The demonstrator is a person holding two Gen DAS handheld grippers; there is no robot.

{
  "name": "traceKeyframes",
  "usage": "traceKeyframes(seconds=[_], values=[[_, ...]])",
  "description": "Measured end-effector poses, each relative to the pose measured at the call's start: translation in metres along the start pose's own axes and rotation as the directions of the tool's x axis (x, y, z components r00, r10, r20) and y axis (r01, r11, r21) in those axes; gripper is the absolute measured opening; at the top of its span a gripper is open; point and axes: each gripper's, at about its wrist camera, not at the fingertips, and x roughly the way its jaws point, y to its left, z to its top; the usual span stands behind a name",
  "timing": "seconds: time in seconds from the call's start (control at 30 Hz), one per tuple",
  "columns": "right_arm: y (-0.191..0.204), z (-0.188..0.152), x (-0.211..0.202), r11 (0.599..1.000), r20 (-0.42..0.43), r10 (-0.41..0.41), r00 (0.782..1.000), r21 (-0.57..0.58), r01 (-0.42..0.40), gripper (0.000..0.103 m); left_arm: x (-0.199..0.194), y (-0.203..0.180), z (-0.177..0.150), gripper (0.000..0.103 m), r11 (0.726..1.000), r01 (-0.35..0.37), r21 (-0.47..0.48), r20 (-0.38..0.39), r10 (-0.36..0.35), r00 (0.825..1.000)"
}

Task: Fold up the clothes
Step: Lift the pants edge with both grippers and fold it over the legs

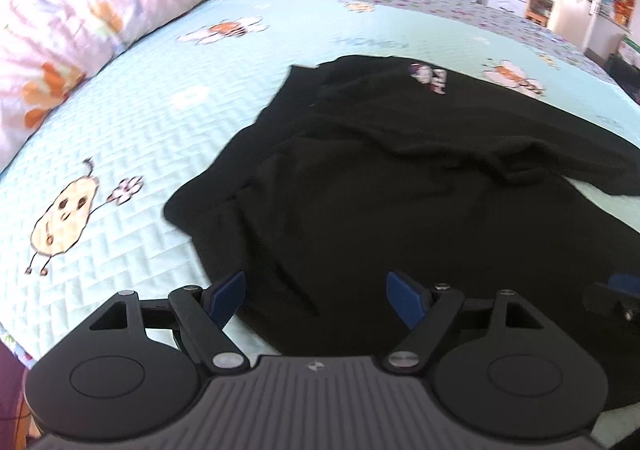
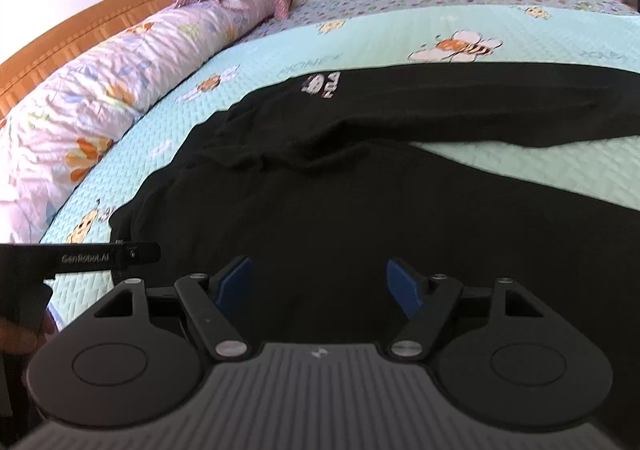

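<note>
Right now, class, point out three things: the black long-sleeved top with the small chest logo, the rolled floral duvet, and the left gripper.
black long-sleeved top (image 2: 360,202): right wrist view, middle of its body.
rolled floral duvet (image 2: 120,90): right wrist view, its upper side.
left gripper (image 1: 316,298): left wrist view, midway between fingertips.

Black garment (image 1: 400,178) on a mint bee-print quilt (image 1: 168,98), blue-padded tools (image 1: 316,294)

both tongs, left (image 1: 315,300) and right (image 2: 320,286), hover side by side, jaws apart.
</note>
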Motion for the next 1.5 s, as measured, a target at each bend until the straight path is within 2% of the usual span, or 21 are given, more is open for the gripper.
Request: traceKeyframes(seconds=[0.17, 0.33, 0.4, 0.53, 0.6, 0.63, 0.67, 0.7, 0.73, 0.77, 0.87, 0.93, 1.03, 1.1, 1.2, 1.3, 1.37, 1.4, 1.47, 1.5], values=[[0.022, -0.011, 0.007, 0.996, -0.045, 0.048, 0.998, -0.072, -0.051, 0.077, 0.006, 0.022, -0.009, 0.081, 0.997, -0.009, -0.073, -0.028, 0.007, 1.0], [0.056, -0.029, 0.014, 0.971, -0.104, 0.094, 0.99, -0.21, -0.114, 0.079, 0.007, 0.029, -0.013, 0.084, 0.993, 0.012, -0.116, -0.031, -0.016, 0.999], [0.061, -0.032, 0.016, 0.962, -0.1, 0.087, 0.991, -0.249, -0.109, 0.082, 0.008, 0.029, -0.012, 0.087, 0.993, 0.013, -0.12, -0.033, -0.018, 0.999], [0.068, -0.038, 0.019, 0.943, -0.083, 0.067, 0.994, -0.322, -0.09, 0.083, 0.015, 0.025, -0.011, 0.095, 0.993, 0.013, -0.115, -0.029, -0.017, 0.999], [0.071, -0.04, 0.021, 0.93, -0.074, 0.057, 0.996, -0.357, -0.08, 0.078, 0.016, 0.024, -0.01, 0.095, 0.993, 0.018, -0.119, -0.019, -0.021, 1.0], [0.073, -0.042, 0.022, 0.924, -0.069, 0.053, 0.996, -0.375, -0.075, 0.068, 0.017, 0.025, -0.008, 0.091, 0.992, 0.028, -0.126, -0.006, -0.029, 1.0], [0.074, -0.043, 0.022, 0.917, -0.064, 0.048, 0.997, -0.393, -0.07, 0.056, 0.016, 0.026, -0.007, 0.074, 0.991, 0.036, -0.132, 0.005, -0.036, 0.999], [0.076, -0.043, 0.022, 0.913, -0.064, 0.053, 0.997, -0.4, -0.074, 0.049, 0.016, 0.028, -0.006, 0.063, 0.99, 0.042, -0.134, 0.011, -0.041, 0.999], [0.077, -0.042, 0.021, 0.91, -0.065, 0.058, 0.996, -0.407, -0.079, 0.033, 0.015, 0.029, -0.004, 0.046, 0.99, 0.047, -0.136, 0.017, -0.045, 0.999], [0.079, -0.042, 0.021, 0.906, -0.067, 0.062, 0.996, -0.414, -0.084, 0.021, 0.015, 0.031, -0.003, 0.032, 0.988, 0.061, -0.141, 0.02, -0.059, 0.998], [0.082, -0.04, 0.018, 0.902, -0.067, 0.078, 0.995, -0.421, -0.099, 0.009, 0.011, 0.039, -0.001, 0.017, 0.98, 0.1, -0.169, 0.035, -0.096, 0.995], [0.083, -0.039, 0.012, 0.901, -0.054, 0.095, 0.994, -0.42, -0.109, 0.005, 0.002, 0.042, -0.002, 0.012, 0.977, 0.111, -0.18, 0.06, -0.102, 0.993], [0.084, -0.035, 0.0, 0.892, -0.036, 0.131, 0.991, -0.433, -0.134, 0.004, -0.021, 0.042, -0.008, 0.01, 0.979, 0.111, -0.17, 0.105, -0.094, 0.99], [0.085, -0.032, -0.009, 0.888, -0.034, 0.163, 0.986, -0.431, -0.162, 0.004, -0.028, 0.045, -0.011, 0.01, 0.979, 0.111, -0.173, 0.103, -0.094, 0.99], [0.088, -0.036, -0.016, 0.876, -0.054, 0.2, 0.978, -0.438, -0.203, 0.004, -0.029, 0.049, -0.015, 0.011, 0.978, 0.098, -0.184, 0.082, -0.084, 0.993], [0.09, -0.047, -0.008, 0.867, -0.117, 0.162, 0.98, -0.458, -0.198, 0.012, -0.017, 0.056, -0.02, 0.023, 0.972, 0.088, -0.217, 0.027, -0.084, 0.996], [0.091, -0.046, -0.008, 0.879, -0.102, 0.144, 0.984, -0.444, -0.175, 0.039, -0.01, 0.061, -0.017, 0.046, 0.969, 0.089, -0.232, 0.02, -0.086, 0.996], [0.091, -0.043, -0.011, 0.88, -0.083, 0.155, 0.984, -0.441, -0.176, 0.046, -0.008, 0.064, -0.015, 0.051, 0.967, 0.092, -0.238, 0.029, -0.088, 0.996], [0.093, -0.038, -0.018, 0.879, -0.033, 0.175, 0.984, -0.445, -0.172, 0.072, -0.002, 0.07, -0.008, 0.061, 0.961, 0.093, -0.26, 0.029, -0.089, 0.996], [0.096, -0.036, -0.02, 0.876, -0.01, 0.18, 0.984, -0.454, -0.165, 0.075, 0.002, 0.072, -0.004, 0.063, 0.958, 0.096, -0.269, 0.027, -0.092, 0.995]])
